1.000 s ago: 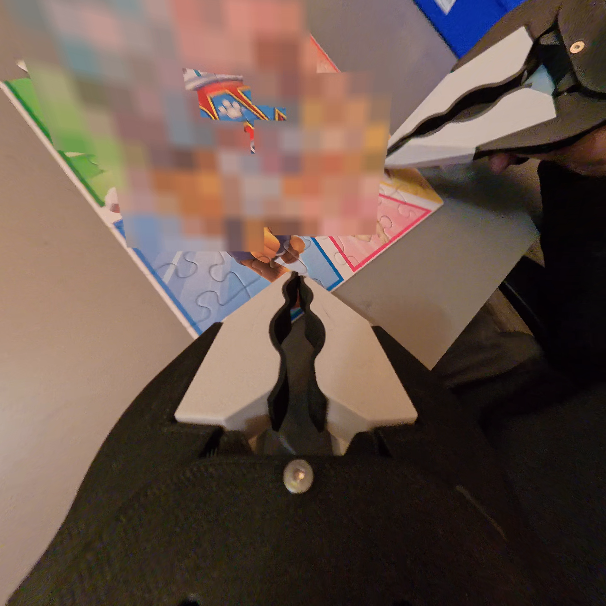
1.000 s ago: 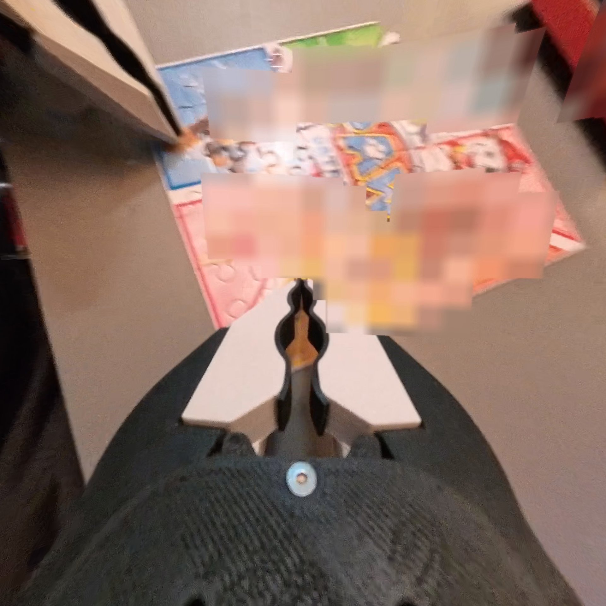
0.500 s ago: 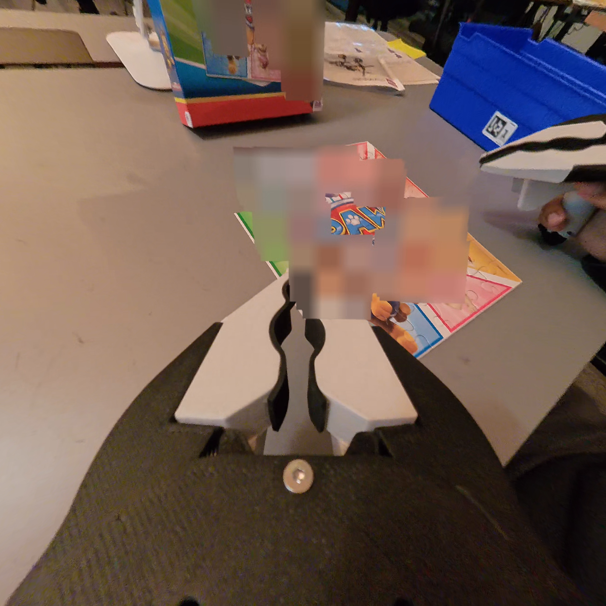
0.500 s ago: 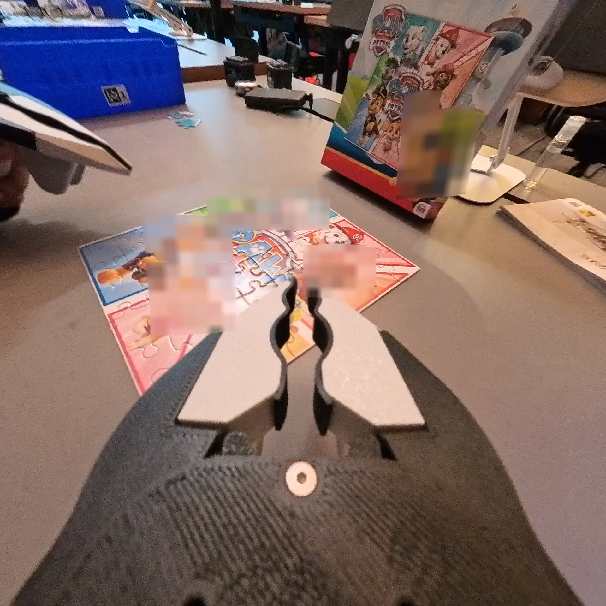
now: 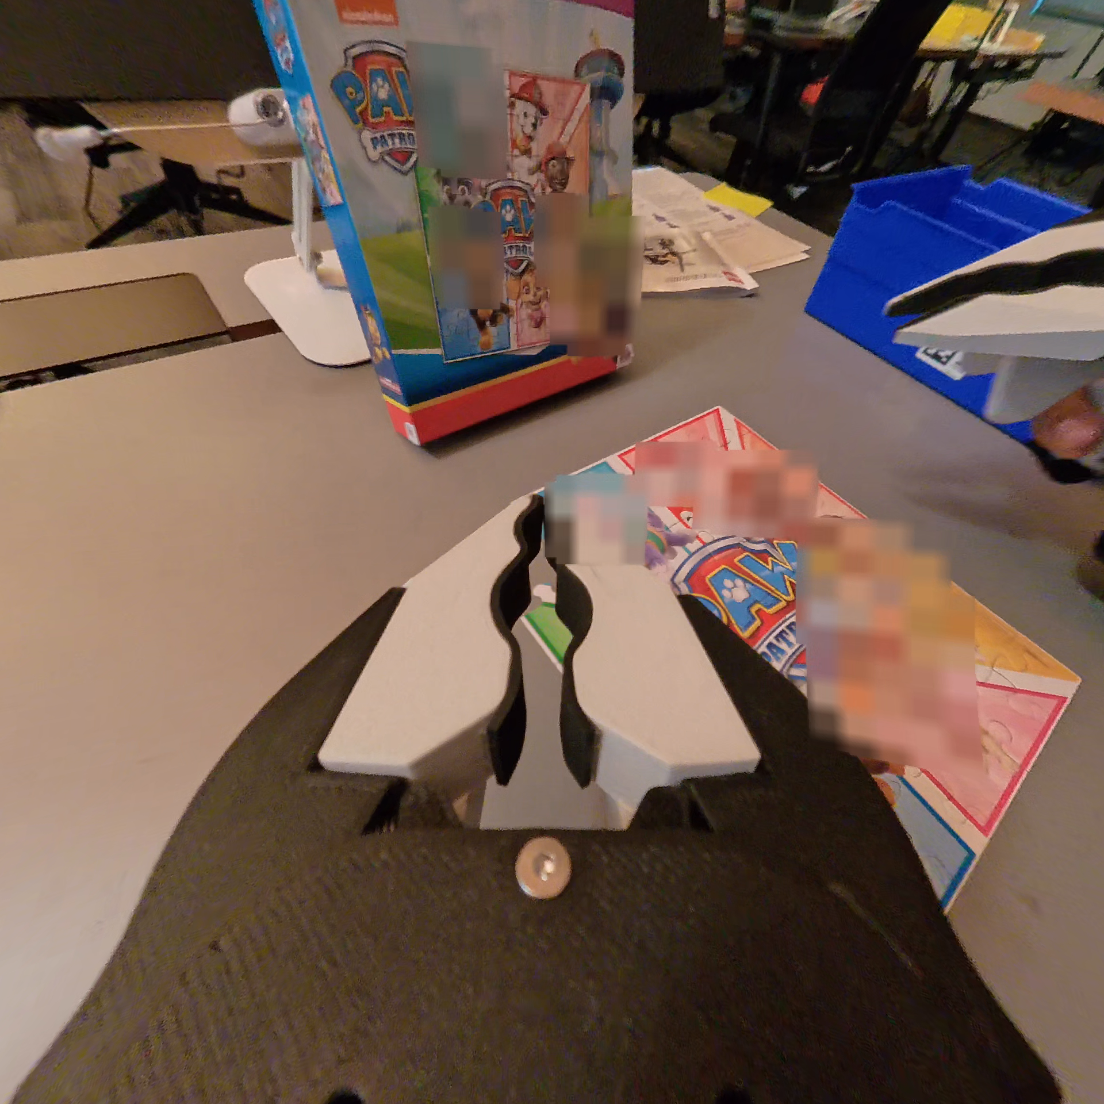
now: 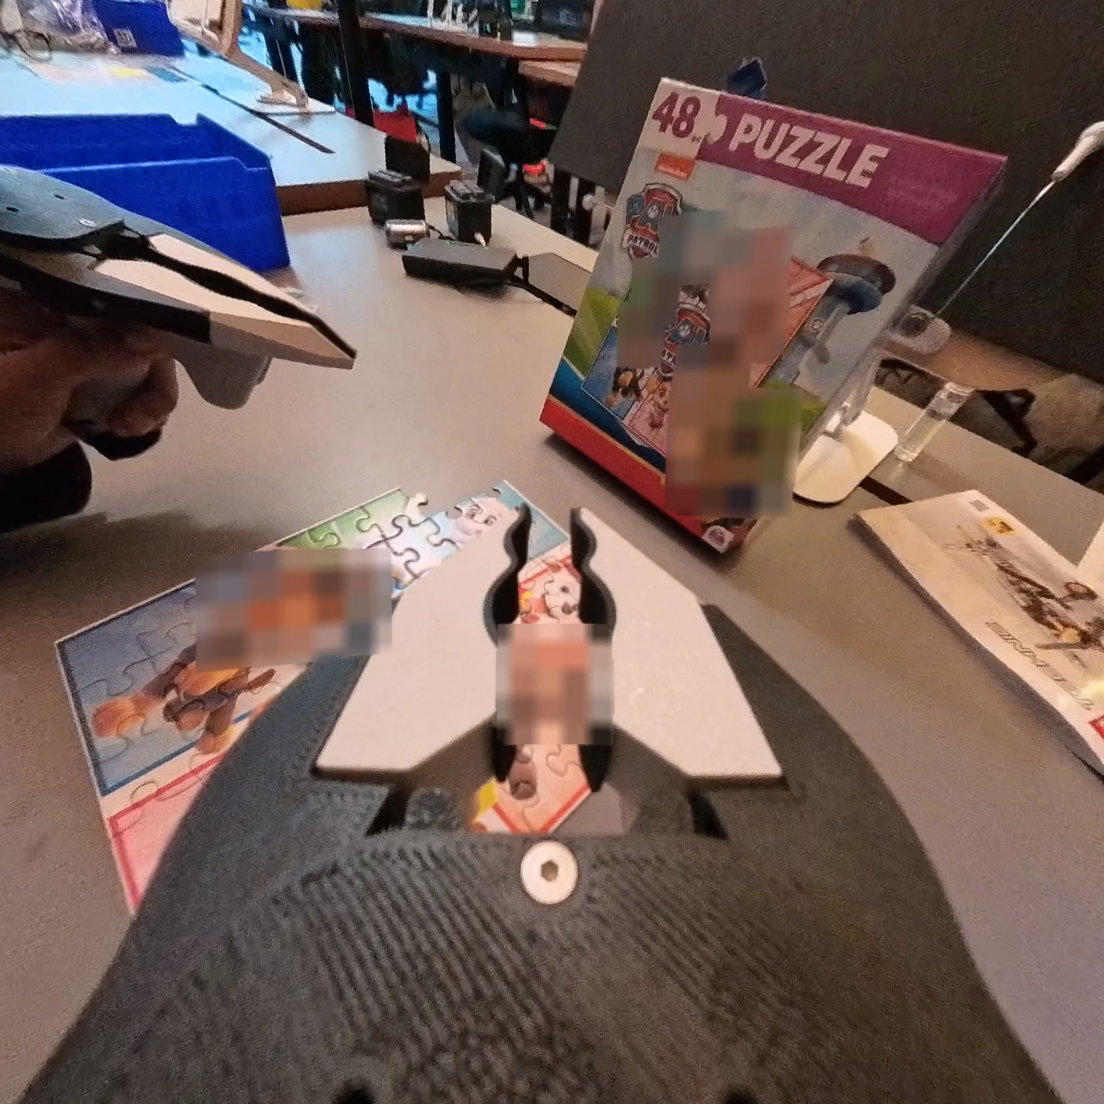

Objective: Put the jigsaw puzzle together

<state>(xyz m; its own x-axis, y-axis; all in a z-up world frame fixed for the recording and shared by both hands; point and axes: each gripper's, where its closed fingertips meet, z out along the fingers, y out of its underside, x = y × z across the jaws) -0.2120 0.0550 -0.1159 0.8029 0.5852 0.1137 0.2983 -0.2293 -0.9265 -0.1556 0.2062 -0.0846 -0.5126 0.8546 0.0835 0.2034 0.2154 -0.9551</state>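
Note:
An assembled cartoon jigsaw puzzle [image 5: 747,585] lies flat on the grey table [image 5: 179,537]. My left gripper [image 5: 540,514] is shut with nothing in it and hovers over the puzzle's near left corner; a mosaic patch hides one fingertip. It also shows in the right wrist view [image 6: 343,358], fingers together, held by a hand. My right gripper [image 6: 551,517] is open and bare above the puzzle [image 6: 388,537], whose picture shows through the gap between the fingers. It also shows at the right edge of the left wrist view [image 5: 896,310], above the table.
The puzzle box [image 5: 478,209] stands upright behind the puzzle; it also shows in the right wrist view [image 6: 776,299]. A blue bin [image 5: 926,239], a booklet [image 6: 1015,597], a white stand base [image 6: 848,454] and a black power adapter [image 6: 460,260] lie around. Some 15 cm of space lies between my two pairs of fingers.
Both grippers have risen and tilted up from close over the puzzle, so the box and far table now show. The right fingers have parted from nearly shut. The left stayed shut.

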